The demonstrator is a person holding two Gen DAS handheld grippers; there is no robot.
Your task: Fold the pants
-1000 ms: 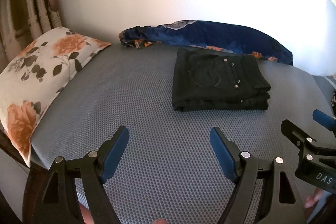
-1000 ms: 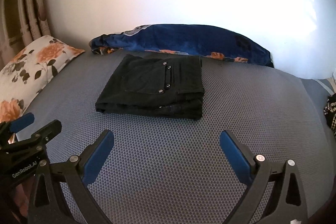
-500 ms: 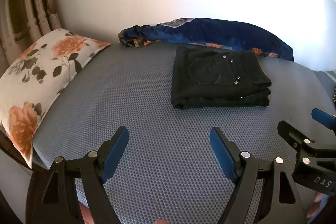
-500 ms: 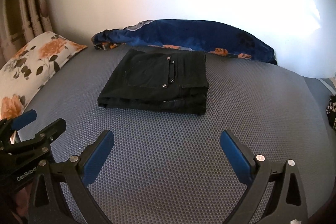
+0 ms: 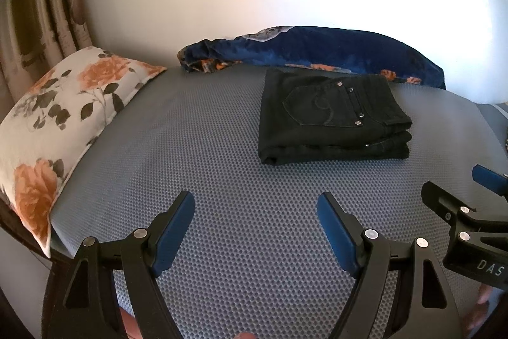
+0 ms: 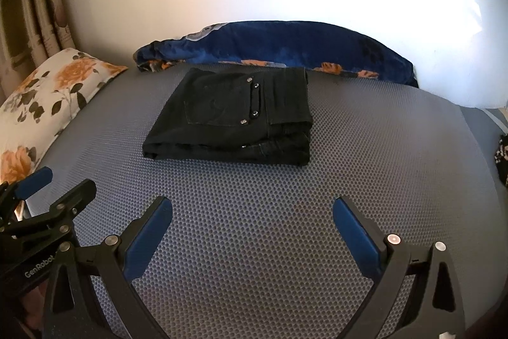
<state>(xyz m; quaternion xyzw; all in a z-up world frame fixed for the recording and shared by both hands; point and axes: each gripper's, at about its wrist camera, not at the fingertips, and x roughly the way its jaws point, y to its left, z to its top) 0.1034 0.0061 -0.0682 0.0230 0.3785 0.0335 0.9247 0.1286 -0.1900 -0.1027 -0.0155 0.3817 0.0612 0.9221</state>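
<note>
Black pants lie folded in a compact stack on the grey mesh mattress, back pocket with metal studs facing up; they also show in the right wrist view. My left gripper is open and empty, held above the mattress well in front of the pants. My right gripper is open and empty, also in front of the pants and apart from them. Each gripper shows at the edge of the other's view: the right one and the left one.
A floral pillow lies at the left edge of the bed. A blue floral blanket is bunched along the wall behind the pants. A dark patterned item sits at the far right edge. A curtain hangs at left.
Both grippers have drawn back slightly and tilted, so the folded pants sit a little lower in both views. The pants themselves have not moved. Both grippers stay open.
</note>
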